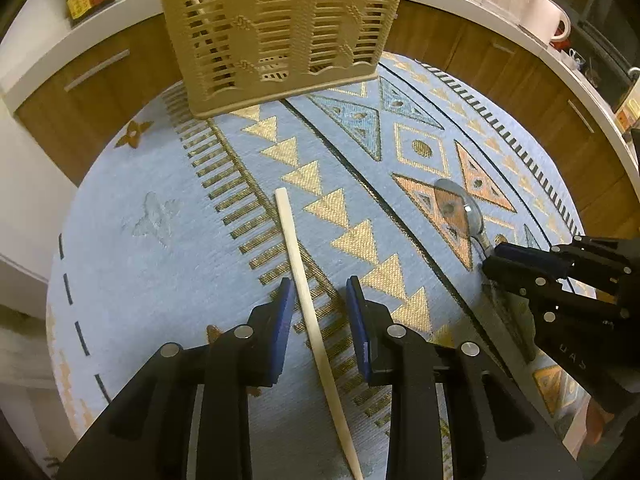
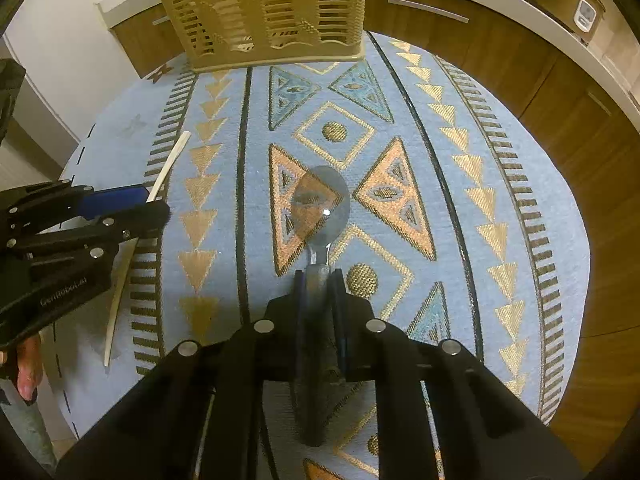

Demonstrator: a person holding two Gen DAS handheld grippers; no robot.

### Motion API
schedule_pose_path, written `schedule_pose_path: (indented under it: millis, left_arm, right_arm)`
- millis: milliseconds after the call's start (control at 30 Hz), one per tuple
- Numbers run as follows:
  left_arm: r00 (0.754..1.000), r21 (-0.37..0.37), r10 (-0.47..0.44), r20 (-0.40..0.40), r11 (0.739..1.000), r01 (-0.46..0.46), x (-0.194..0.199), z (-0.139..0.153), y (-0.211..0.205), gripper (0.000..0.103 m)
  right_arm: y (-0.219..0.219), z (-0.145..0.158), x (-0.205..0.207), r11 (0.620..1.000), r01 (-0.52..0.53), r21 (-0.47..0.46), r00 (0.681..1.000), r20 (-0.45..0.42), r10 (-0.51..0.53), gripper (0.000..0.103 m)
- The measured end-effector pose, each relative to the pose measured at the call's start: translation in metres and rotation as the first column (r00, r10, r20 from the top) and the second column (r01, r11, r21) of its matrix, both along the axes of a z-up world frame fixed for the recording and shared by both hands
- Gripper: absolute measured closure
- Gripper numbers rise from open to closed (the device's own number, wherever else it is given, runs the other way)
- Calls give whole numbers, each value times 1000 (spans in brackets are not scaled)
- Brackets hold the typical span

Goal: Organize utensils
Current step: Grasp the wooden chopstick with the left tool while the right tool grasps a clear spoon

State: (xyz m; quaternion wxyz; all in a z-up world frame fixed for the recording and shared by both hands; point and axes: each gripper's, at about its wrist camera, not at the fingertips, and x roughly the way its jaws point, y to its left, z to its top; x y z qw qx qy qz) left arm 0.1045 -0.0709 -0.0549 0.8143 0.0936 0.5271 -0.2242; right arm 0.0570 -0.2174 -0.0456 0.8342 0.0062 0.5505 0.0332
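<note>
1. So far, nothing looks sorted: both loose utensils lie on the patterned blue cloth [image 2: 500, 208] over the worktop, and the slatted beige caddy [image 1: 276, 28] stands upright at the far edge, well apart from them.
2. Left side: the left tongs [image 1: 318, 308] sit low over the pale chopstick [image 1: 304, 292], which lies flat, running away from the tongs toward the caddy.
3. The blue pads [image 1: 282, 320] stand a little apart, one on each side of the stick. There is a gap on both sides; not pressing it, as far as I can see. No grip yet.
4. Through the caddy's slats a pale stick-like thing shows faintly; I cannot say what it is.
5. Right side: the right tongs [image 2: 320, 280] are drawn almost together around the neck of the metal spoon [image 2: 320, 204]. The bowl lies forward of the tips on an orange triangle of the cloth, and the handle runs back under the tongs.
6. The spoon appears pinched but not lifted; it looks to rest on the cloth.
7. My reading: early stage. One pickup is secured and one is lined up. Left to do: close on the chopstick, lift both, carry them across to the caddy, drop them in.
</note>
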Motion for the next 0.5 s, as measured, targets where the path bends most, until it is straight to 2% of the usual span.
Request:
schedule_pose_path:
  millis: [100, 233, 367, 500]
  left_arm:
    - [1000, 47, -14, 7, 999, 13, 0, 0, -6, 81]
    - [999, 115, -4, 36, 993, -1, 2, 0, -11, 98]
    - [999, 26, 31, 22, 999, -32, 6, 2, 0, 99]
    - [997, -130, 67, 27, 989, -63, 5, 7, 15, 99]
  right_arm:
    - [-2, 0, 0, 1000, 5, 21, 1000, 4, -5, 93]
    - [-7, 1, -2, 999, 10, 46, 1000, 8, -10, 93]
    - [-14, 6, -5, 997, 13, 76, 1000, 26, -15, 93]
    - [-17, 15, -8, 993, -4, 115, 997, 76, -5, 93]
